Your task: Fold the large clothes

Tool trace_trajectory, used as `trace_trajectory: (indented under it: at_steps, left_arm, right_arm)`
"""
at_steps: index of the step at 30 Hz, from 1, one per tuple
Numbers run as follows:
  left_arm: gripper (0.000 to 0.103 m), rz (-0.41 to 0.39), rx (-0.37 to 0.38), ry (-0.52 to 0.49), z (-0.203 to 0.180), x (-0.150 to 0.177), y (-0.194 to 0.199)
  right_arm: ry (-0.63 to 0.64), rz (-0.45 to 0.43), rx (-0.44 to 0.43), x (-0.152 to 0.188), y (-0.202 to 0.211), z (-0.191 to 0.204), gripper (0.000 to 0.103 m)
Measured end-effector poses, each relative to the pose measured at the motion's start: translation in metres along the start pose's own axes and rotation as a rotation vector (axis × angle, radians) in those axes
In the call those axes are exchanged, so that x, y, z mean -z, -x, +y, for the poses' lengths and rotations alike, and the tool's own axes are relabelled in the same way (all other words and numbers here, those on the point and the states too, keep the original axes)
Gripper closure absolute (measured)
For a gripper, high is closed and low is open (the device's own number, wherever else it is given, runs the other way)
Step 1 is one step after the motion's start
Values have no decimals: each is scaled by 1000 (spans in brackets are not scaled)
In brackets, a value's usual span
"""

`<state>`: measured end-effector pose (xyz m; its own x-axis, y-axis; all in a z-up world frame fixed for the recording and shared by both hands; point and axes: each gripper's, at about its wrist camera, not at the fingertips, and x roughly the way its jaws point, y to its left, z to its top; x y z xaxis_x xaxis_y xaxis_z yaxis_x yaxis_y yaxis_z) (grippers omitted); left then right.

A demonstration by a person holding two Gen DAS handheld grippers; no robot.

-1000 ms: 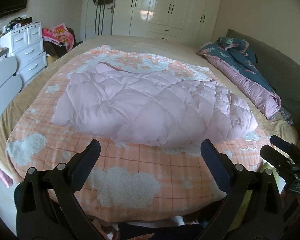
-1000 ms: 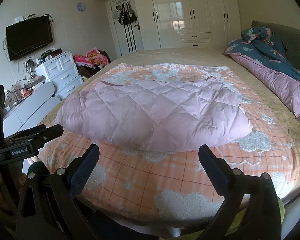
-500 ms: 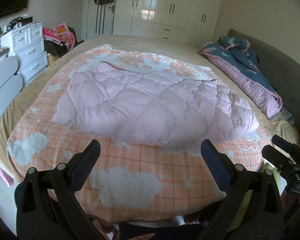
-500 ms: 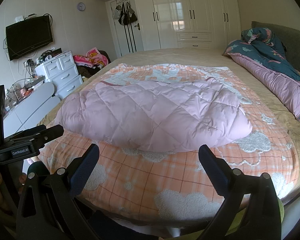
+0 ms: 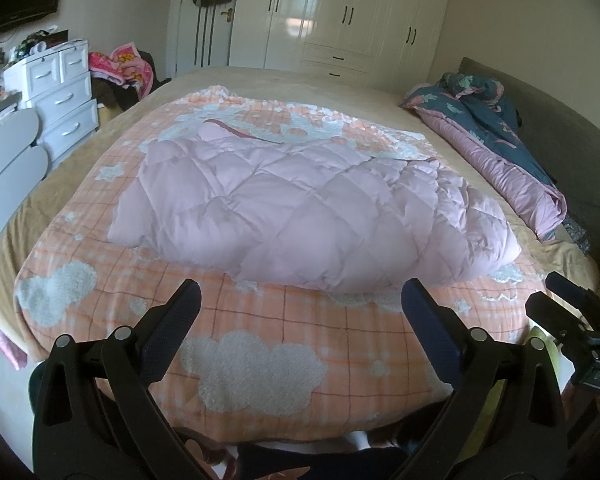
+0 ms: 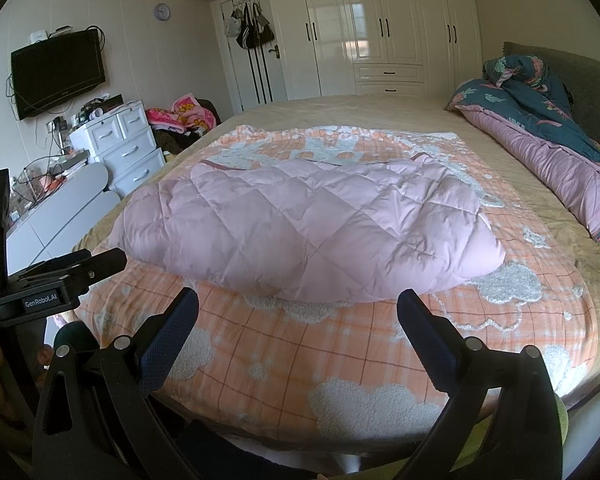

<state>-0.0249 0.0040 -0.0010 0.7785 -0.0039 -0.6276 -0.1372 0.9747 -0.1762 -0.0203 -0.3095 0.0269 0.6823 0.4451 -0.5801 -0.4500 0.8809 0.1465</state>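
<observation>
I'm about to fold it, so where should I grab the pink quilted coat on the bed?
Take the pink quilted coat by its near hem edge, one gripper towards each end, coming in low from the foot of the bed. That edge faces both open grippers and lies puffed above the orange blanket.

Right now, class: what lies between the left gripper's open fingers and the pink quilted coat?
Only a bare stretch of the orange checked blanket with white clouds separates the left gripper from the pink quilted coat, shown in the left wrist view.

white wardrobe (image 6: 384,28), drawer chest (image 6: 120,140), wall tv (image 6: 56,72)
</observation>
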Motion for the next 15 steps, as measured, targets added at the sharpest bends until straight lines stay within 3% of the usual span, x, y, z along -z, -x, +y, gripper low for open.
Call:
trace_trajectory:
  at_steps: [15]
  left_arm:
    - [9, 3, 60, 27, 4, 0, 0]
  right_arm:
    - [-16, 2, 29, -1, -1, -8, 4]
